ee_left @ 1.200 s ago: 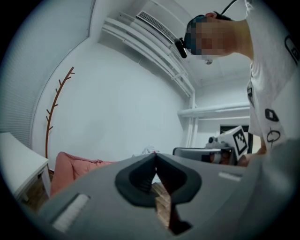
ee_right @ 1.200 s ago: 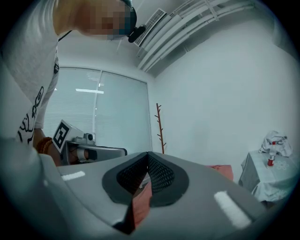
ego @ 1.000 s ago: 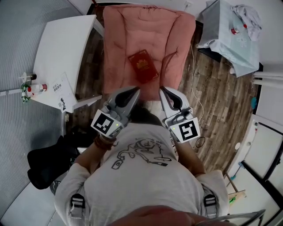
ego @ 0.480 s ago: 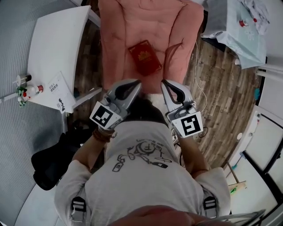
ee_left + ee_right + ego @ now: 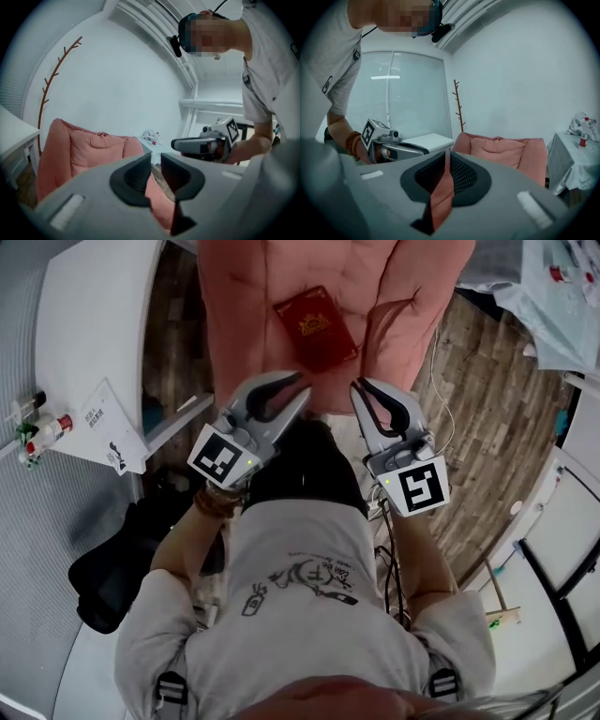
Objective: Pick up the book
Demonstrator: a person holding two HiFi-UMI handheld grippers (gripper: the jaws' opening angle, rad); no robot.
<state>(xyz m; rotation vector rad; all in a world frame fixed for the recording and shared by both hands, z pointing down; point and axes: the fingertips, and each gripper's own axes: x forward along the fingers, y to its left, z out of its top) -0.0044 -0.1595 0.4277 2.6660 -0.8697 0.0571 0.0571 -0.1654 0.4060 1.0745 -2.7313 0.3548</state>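
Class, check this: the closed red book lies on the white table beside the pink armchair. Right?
Wrong in one respect: the head view shows the closed red book lying on the seat of the pink armchair, not on the white table, which stands beside the armchair.

place: home living room | cues: pink armchair [image 5: 234, 334], wood floor [image 5: 478, 418], white table [image 5: 94, 324], coat stand [image 5: 458, 108]
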